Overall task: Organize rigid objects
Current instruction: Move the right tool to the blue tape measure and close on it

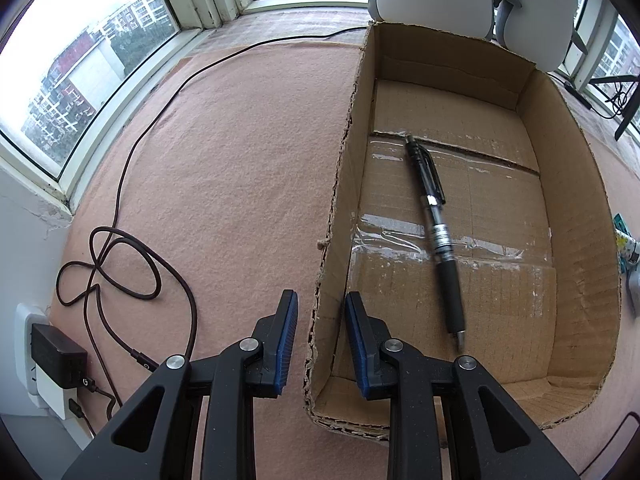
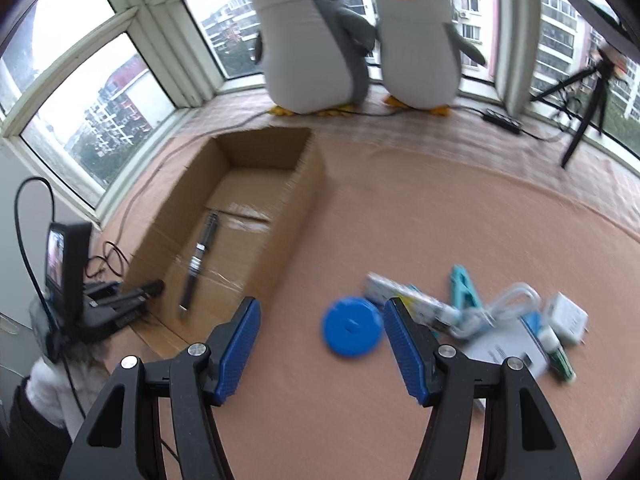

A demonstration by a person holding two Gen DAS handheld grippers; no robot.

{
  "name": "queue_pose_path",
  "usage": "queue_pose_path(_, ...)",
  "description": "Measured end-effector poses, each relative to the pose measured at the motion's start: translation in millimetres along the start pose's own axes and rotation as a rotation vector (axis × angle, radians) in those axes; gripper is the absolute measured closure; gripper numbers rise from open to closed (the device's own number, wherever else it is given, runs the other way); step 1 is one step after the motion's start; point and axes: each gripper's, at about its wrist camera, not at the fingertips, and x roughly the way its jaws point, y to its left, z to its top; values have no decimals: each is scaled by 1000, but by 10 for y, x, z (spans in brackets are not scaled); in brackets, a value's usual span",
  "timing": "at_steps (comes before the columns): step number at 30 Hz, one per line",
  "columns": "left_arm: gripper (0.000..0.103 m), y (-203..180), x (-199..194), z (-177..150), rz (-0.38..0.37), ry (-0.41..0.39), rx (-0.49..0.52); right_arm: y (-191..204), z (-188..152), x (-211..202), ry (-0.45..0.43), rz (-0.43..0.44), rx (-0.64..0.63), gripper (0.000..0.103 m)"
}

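The pink felt-covered bench [image 2: 400, 208] carries everything here, and the cardboard box [image 1: 568, 184] serves as the landmark and, by my reading, the collecting place for the task. Behind the box, two plush penguins [image 2: 316, 40] stand against the window, out of the working area. The left tool [image 1: 321, 322] straddles the box's near-left wall, one blue pad outside and one inside, with its jaws spread a little and a gap on both sides of the cardboard; it is likely poised there to steady the box, though it is not pinching it now. The right tool [image 2: 322, 346] hangs to the right of the box with its jaws spread wide and nothing between them, seemingly lined up toward the loose clutter. Inside the box, a black pen [image 1: 434, 220] lies lengthwise on the taped floor, apparently already sorted. To the right of the box, well apart from it, a blue round disc [image 2: 352, 328] lies on the felt just ahead of the right tool, and I judge it the likeliest next pick. Further right of the box sit a white booklet [image 2: 508, 350], a white charger with cable [image 2: 566, 318], and a teal clip [image 2: 462, 284], heaped together and still unsorted.
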Motion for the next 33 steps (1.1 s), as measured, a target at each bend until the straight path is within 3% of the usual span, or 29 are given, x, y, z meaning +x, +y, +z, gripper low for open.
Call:
queue_pose_path(10, 77, 4, 1, 0, -1, 0, 0, -181, -290, 269, 67, -23, 32, 43)
queue_pose_path(20, 77, 33, -7, 1, -8, 2, -11, -89, -243, 697, 130, -32, 35, 43)
queue_pose_path(33, 77, 55, 0, -3, -13, 1, -18, 58, -66, 888, 144, -136, -53, 46)
